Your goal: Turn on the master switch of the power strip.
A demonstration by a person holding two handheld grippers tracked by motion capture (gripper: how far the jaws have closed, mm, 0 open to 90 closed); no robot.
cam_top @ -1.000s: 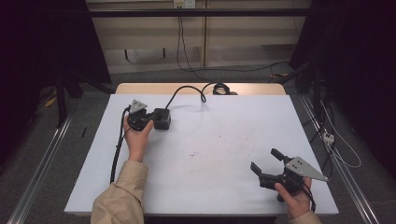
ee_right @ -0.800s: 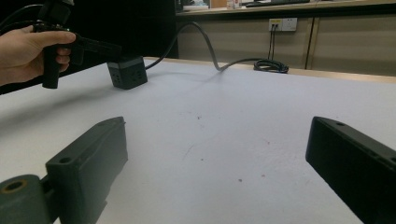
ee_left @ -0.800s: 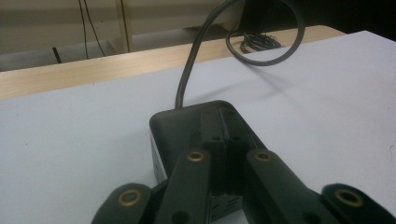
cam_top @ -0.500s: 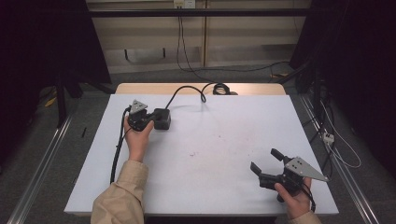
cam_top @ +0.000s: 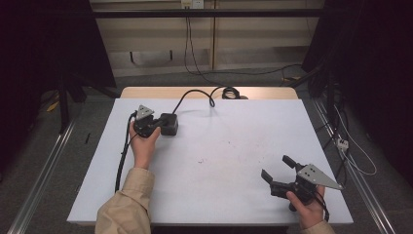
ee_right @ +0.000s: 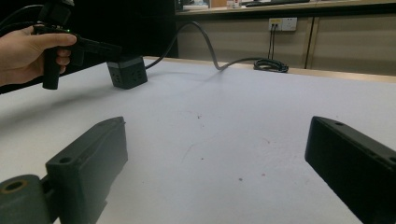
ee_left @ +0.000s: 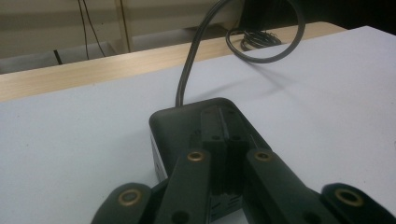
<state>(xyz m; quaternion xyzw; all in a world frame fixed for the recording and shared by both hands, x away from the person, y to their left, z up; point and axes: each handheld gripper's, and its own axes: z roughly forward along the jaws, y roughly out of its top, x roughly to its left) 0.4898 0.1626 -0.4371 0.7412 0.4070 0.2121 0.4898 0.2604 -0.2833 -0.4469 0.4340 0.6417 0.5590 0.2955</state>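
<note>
Two grippers are held over a white table (cam_top: 219,161), with no container seen among the things on it. The left gripper (cam_top: 155,125) is held by the left hand (cam_top: 142,146) at about 10 o'clock on the table; in the left gripper view its jaws are seen brought together, tips resting on top of a black box-shaped unit (ee_left: 187,121), though it cannot be told whether anything is pinched between them. That black unit (cam_top: 169,124) is a small dark block with rounded corners, a pale label on one side and a ribbed strip along its top. It sits flat at about 11 o'clock on the table. A thick black cable (cam_top: 195,95) is seen leaving its far end, arching toward 12 o'clock and ending in a coil (cam_top: 229,91) on the bare wooden edge (cam_top: 146,91) behind the white surface. The right gripper (cam_top: 278,168) is held by the right hand (cam_top: 306,207) at about 5 o'clock, jaws spread wide apart over bare table, pointed toward 10 o'clock.
</note>
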